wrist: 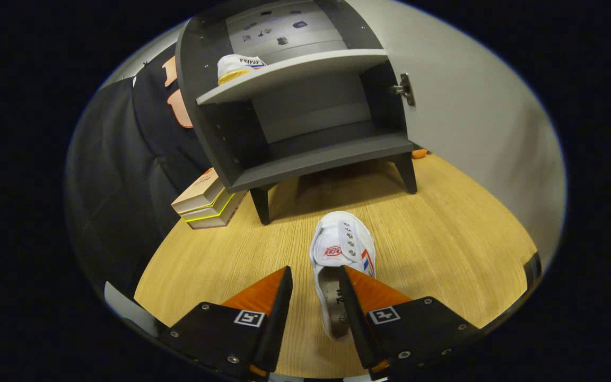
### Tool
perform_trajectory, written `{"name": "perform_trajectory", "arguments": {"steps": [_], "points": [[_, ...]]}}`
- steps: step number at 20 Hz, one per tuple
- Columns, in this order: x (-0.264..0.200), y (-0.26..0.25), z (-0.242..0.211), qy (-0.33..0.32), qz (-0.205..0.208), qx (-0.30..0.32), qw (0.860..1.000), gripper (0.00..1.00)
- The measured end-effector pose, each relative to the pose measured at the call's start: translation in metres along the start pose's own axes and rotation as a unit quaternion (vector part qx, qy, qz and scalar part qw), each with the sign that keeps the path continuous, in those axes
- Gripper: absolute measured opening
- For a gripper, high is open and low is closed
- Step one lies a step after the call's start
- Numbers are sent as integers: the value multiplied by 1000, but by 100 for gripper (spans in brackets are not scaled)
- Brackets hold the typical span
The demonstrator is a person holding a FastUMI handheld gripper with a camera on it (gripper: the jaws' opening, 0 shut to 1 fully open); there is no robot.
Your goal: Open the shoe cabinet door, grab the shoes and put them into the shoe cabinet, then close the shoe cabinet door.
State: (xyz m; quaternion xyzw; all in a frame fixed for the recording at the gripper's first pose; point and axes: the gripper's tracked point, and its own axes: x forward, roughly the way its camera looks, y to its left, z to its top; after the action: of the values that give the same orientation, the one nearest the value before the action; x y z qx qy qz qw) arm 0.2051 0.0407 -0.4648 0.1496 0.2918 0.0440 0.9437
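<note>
Two jaws apart, angled down over the floor (443, 249), straddling the white shoe's (341, 249) heel without touching.

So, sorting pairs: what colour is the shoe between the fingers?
White, with red and blue stripes, in the gripper view: shoe.

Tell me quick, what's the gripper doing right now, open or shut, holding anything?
Gripper: open, fingers straddling the white canvas shoe lying on the wooden floor, not pressing on it; nothing held.
</note>
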Motion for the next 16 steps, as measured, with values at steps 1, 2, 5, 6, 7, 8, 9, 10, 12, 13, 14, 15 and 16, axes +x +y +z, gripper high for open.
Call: {"name": "perform_trajectory", "arguments": {"steps": [1, 2, 5, 6, 7, 8, 9, 10, 12, 13, 14, 15, 16], "points": [[9, 1, -7, 8, 1, -1, 1000, 54], [16, 2, -13, 15, 1, -5, 1000, 52], [39, 5, -15, 15, -3, 1, 1000, 44], [47, 3, -12, 11, -9, 5, 1000, 43], [54, -1, -12, 12, -20, 5, 1000, 38], [60, -6, -11, 10, -34, 2, 999, 34], [62, -10, -9, 8, -44, 2, 999, 24], [64, -9, -8, 6, -42, 9, 999, 17], [62, -7, -9, 11, -40, 10, 999, 7], [64, -6, -8, 13, -39, 8, 999, 5], [63, -7, -6, 11, -37, 10, 999, 4], [62, -6, -4, 11, -36, 18, 999, 2], [60, -7, -2, 10, -35, 23, 999, 2]]}}
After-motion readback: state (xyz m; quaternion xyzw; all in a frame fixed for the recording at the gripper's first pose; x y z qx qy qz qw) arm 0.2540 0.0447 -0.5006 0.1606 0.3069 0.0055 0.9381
